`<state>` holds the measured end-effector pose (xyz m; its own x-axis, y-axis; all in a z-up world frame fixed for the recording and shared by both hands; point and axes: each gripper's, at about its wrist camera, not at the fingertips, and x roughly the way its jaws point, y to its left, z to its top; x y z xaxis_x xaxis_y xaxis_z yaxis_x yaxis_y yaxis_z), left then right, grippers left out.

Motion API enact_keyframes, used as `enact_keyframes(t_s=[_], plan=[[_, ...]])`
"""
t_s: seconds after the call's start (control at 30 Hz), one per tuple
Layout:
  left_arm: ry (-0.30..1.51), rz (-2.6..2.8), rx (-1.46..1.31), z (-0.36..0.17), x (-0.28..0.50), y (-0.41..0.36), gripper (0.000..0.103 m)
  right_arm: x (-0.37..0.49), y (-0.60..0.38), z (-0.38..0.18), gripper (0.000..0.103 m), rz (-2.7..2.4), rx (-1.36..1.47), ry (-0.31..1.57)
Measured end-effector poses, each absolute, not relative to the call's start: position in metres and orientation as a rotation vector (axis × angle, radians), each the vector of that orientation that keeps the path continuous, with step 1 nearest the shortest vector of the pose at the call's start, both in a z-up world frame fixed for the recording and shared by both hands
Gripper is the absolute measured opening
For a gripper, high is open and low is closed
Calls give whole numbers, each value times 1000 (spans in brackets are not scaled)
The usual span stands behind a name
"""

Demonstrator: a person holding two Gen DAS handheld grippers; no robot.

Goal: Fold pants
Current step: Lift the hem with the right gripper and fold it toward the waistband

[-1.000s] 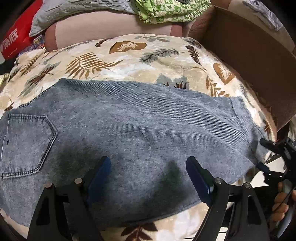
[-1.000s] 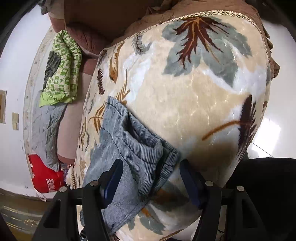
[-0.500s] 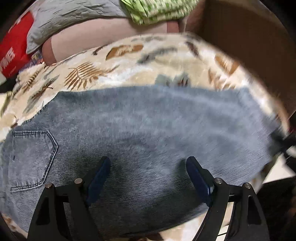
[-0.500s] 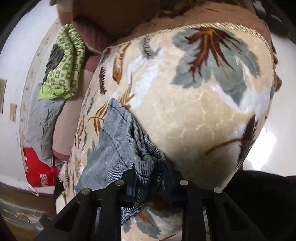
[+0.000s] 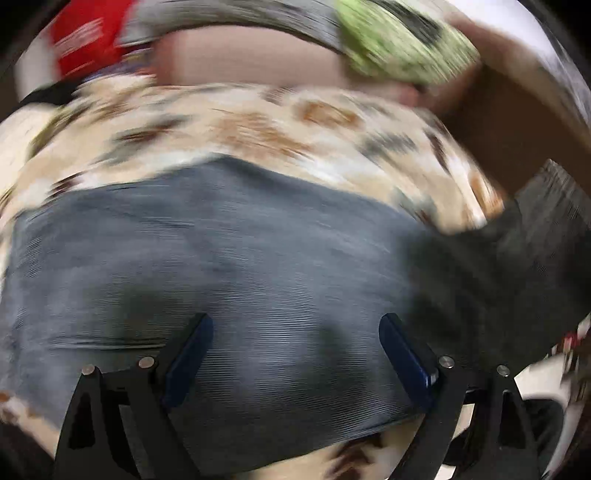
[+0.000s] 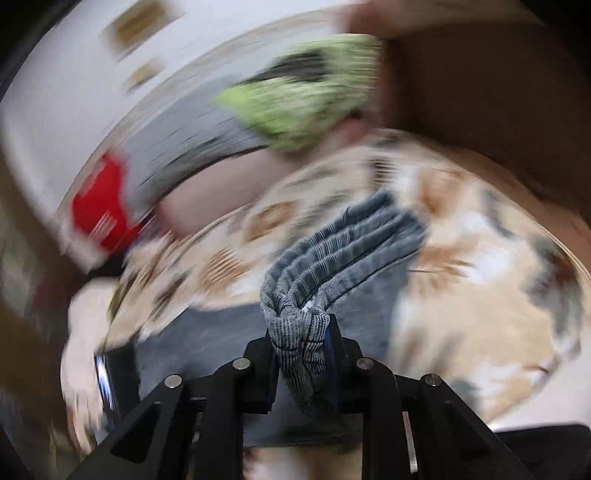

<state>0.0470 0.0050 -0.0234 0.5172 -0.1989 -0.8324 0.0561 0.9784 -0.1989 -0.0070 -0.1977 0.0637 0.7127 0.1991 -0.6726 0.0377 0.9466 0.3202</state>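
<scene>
Grey-blue denim pants (image 5: pixel 240 258) lie spread flat on a leaf-patterned blanket (image 5: pixel 258 125). My left gripper (image 5: pixel 295 325) hovers over their near part with its jaws opening wide. The cloth lies under the fingers and is not pinched. At the right of this view the leg end (image 5: pixel 498 266) is raised and looks dark. In the right wrist view my right gripper (image 6: pixel 301 328) is shut on that bunched leg end (image 6: pixel 332 251), which hangs in folds above the blanket (image 6: pixel 480 295). Both views are blurred by motion.
A green patterned cloth (image 5: pixel 402 48) and a grey garment (image 5: pixel 229 14) lie on a pinkish cushion behind the blanket. A red bag (image 5: pixel 88 40) sits at the far left. A brown cardboard wall (image 5: pixel 517 129) stands at the right, close to the blanket's edge.
My right gripper closed on the pants' leg end, rolled and lifted it off the blanket. My left gripper slid across the denim, so the back pocket left its view.
</scene>
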Motion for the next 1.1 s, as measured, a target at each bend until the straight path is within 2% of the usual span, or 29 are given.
enact_keyframes(t_s=[0.07, 0.13, 0.23, 0.3, 0.33, 0.37, 0.53, 0.63, 0.73, 0.77, 0.83, 1.0, 1.1], plan=[[973, -45, -228, -12, 40, 50, 91, 1, -156, 45, 23, 174, 265, 821], [959, 21, -266, -6, 34, 80, 91, 13, -114, 4, 26, 264, 212, 927], [961, 45, -259, -3, 28, 96, 91, 15, -86, -42, 29, 330, 163, 1008], [959, 21, -233, 0, 27, 86, 91, 6, -91, -30, 42, 357, 166, 932], [958, -5, -222, 3, 28, 77, 91, 5, -100, -24, 57, 372, 215, 941], [955, -44, -211, 6, 29, 65, 91, 4, -112, -18, 62, 366, 269, 935], [915, -225, -140, 25, 25, 3, 91, -9, -197, -8, 62, 317, 581, 882], [917, -271, -71, 21, 29, -35, 92, -7, -240, -33, 62, 293, 805, 939], [1084, -213, 105, -24, 44, -61, 91, -4, -259, -66, 62, 330, 987, 1056], [1137, -167, 121, -41, 45, -58, 91, -5, -264, -65, 62, 336, 1003, 1048], [1145, -152, -18, -44, 38, -33, 91, -5, -270, -53, 62, 332, 971, 1015], [955, -185, -265, 5, 13, 27, 91, -7, -272, -30, 62, 320, 918, 946], [903, -102, -379, 17, 7, 66, 91, -2, -249, -22, 64, 440, 908, 974]])
